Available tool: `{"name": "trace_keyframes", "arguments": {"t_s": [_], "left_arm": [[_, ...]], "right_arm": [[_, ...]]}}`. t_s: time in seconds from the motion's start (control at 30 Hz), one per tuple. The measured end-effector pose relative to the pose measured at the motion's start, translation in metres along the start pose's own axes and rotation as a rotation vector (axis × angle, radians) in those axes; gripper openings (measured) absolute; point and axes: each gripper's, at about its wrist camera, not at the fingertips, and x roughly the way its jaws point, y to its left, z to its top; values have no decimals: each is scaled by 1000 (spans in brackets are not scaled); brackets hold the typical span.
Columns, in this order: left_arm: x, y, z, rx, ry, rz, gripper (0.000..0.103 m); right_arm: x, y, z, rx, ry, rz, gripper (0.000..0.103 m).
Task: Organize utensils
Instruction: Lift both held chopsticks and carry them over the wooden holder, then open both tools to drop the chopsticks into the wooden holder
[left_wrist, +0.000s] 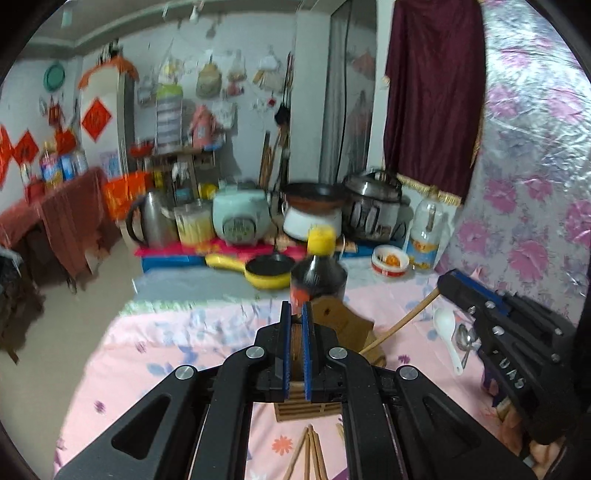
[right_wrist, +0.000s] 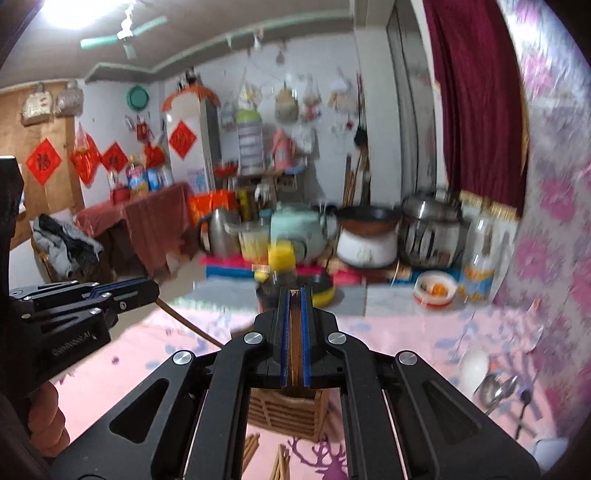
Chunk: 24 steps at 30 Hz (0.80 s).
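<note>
so both my grippers are clenched tight right now. the left gripper (left_wrist: 295, 314) and the right gripper (right_wrist: 294, 295) each show just a thin brown wooden strip in the slit between the blue pads. honestly can't tell if that's a stick pinched in there or only the wooden holder (left_wrist: 306, 411) seen through the gap. the frames are pretty blurry.

the holder sits on the pink floral cloth (left_wrist: 166, 350) near me, right under both sets of fingers. my guess is that's on purpose, since it's where the loose stuff should end up, so both hands hang over it.

the rest is sorted roughly by kind:
- chopsticks (left_wrist: 306, 458) lie on the cloth at the near edge, just in front of the holder. i count about four in the left view, but they overlap.
- over on the right are one white spoon (left_wrist: 445, 325) and two metal spoons (right_wrist: 498, 386) side by side. maybe there's a darker one next to them, not sure.
- one long wooden stick (left_wrist: 399, 325) slants from the holder towards the right.

farther off are one dark bottle with a yellow cap (left_wrist: 319, 273) and one yellow pan (left_wrist: 267, 271). they look like bystanders, not part of the job.

so pretty much everything is outside the holder, early days i'd say.
</note>
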Motion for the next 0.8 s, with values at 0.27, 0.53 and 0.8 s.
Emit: {"name": "trace_keyframes", "arguments": {"t_s": [0.27, 0.53, 0.8], "left_arm": [[13, 28, -25, -81, 61, 20, 42], [-30, 41, -56, -141, 42, 52, 70], [-64, 46, -110, -166, 69, 81, 87]], "right_arm": [[5, -26, -23, 101, 59, 23, 17], [-51, -32, -42, 148, 23, 27, 46], [-97, -35, -82, 175, 37, 35, 58]]}}
